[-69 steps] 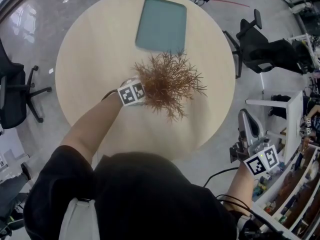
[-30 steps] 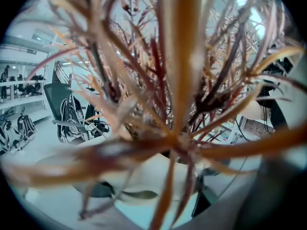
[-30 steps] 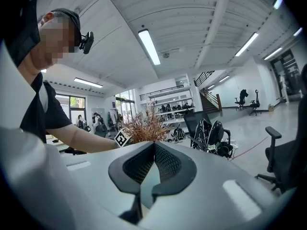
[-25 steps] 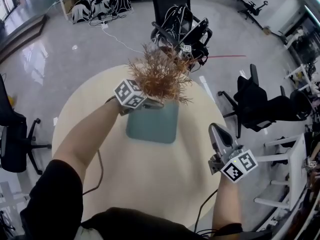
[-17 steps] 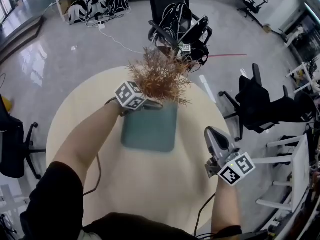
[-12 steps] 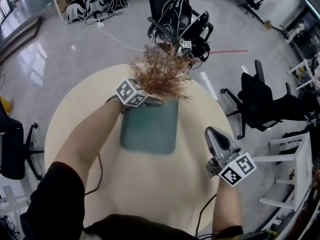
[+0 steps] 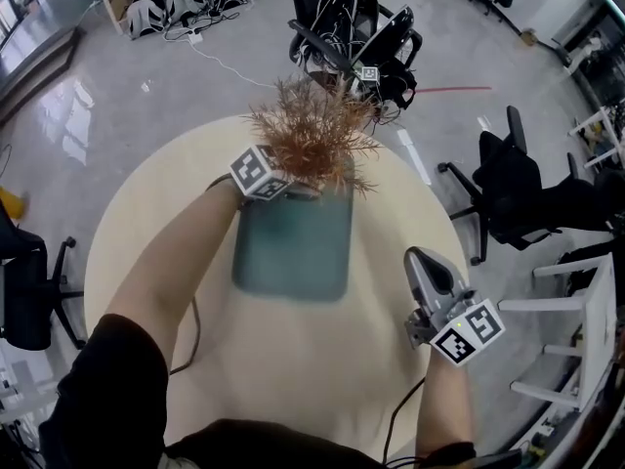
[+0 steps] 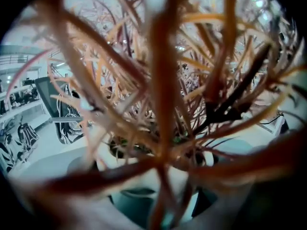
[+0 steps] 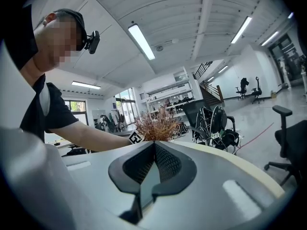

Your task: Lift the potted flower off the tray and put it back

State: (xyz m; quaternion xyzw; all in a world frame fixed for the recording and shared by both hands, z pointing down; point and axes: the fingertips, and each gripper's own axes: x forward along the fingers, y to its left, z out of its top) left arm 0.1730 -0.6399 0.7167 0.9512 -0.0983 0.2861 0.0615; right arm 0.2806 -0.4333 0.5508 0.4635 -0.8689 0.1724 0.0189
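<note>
Here the potted flower (image 7: 312, 135), a bushy spray of dry rust-brown sprigs, sits at the 12 o'clock edge of the teal tray (image 7: 293, 252), its foliage spilling past the tray's far rim. From the head view the pot is hidden under the sprigs. The left gripper view finds the white pot (image 8: 158, 174) through a tangle of stems, with teal tray showing beneath it. The left tongs (image 7: 293, 186) reach in from 9 o'clock and appear clamped on that pot. Whether its base touches the tray or hangs just above it I cannot tell. The right tongs (image 7: 418, 260) hang at about 4 o'clock, well apart from the tray, with the jaws pressed together on nothing. The round pale surface (image 7: 176, 223) carries only the tray. Judging from this, the return is nearly done, and the risk lies in the set-down. The pot is close to the far rim, so it could land half on the lip and tip. The stems blind the left camera, so height is hard to judge and letting go early would drop it. Sprigs may also snag the tongs on the way out and drag the plant over.
</note>
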